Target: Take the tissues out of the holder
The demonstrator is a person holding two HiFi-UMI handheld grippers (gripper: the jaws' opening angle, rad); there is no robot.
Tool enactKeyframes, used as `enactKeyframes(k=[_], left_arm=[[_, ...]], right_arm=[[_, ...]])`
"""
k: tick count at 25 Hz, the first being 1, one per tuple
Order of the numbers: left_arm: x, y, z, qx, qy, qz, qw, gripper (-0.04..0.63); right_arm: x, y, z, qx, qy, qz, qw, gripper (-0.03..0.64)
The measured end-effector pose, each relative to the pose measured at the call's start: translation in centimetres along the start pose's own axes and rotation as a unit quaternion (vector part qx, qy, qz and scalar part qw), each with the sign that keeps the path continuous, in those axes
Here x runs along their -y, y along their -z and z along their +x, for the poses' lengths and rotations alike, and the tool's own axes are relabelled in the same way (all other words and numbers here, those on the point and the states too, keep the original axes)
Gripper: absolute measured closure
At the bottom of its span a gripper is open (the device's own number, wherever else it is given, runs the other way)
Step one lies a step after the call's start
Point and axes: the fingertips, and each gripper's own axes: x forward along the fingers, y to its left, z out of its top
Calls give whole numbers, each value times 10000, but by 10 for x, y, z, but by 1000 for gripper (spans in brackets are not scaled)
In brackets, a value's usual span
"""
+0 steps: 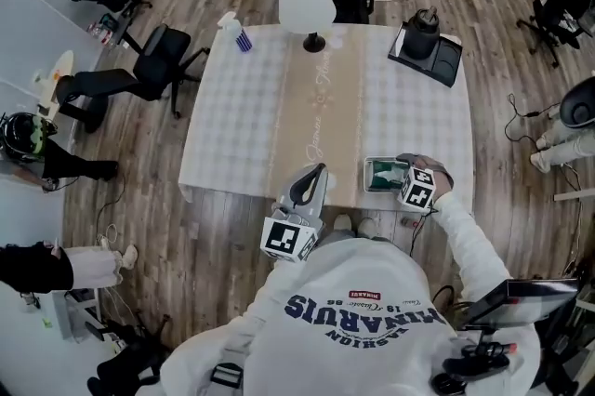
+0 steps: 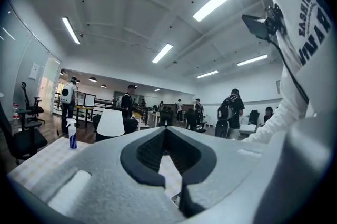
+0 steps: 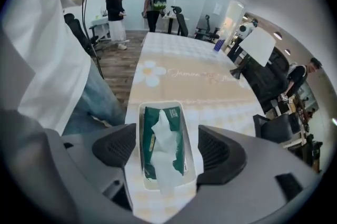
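Note:
A white tissue holder stands near the table's front edge, right of the beige runner. In it lies a green tissue pack with a white tissue sticking up out of its slot. My right gripper points steeply down over the holder, open, one dark pad on each long side and neither touching it. In the head view the right gripper sits at the holder's right end. My left gripper hangs level over the front edge left of the holder, its jaws shut on nothing.
A white lamp, a spray bottle and a black tray with a dark pot stand at the table's far side. Office chairs ring the table. Several people stand in the room behind.

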Motion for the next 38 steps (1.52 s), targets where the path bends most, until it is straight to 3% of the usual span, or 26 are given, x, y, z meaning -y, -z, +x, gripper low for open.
enactKeyframes(k=[5,13,18,19,20,21,24,38], left_arm=[[-5,-1,-5,-8,-36,20,10000,591],[-12,-1,-13,-13,-194,-5,9998,591],[-18,2,-15,0,-278,-29,9996,591],[-18,3,-15,5,-289,-43,9996,591],[-17,2,-15,11,-293,-49,9996,591],[-18,2,-15,20,-290,-46,9996,591],[-23,1,-14,45,-306,-28,9995,591],[-26,2,-22,46,-360,-23,9993,591]], right_arm=[[-1,21,43,-807,-395,-427,9950,225],[-17,32,77,-1443,-843,-858,9822,203],[-12,34,87,-1657,-1091,-672,9778,158],[-15,37,88,-1716,-1216,-603,9758,166],[-18,39,89,-1768,-1335,-546,9736,244],[-19,39,89,-1803,-1406,-513,9722,266],[-14,36,89,-1824,-1395,-505,9720,342],[-18,34,86,-1936,-1151,-580,9726,357]])
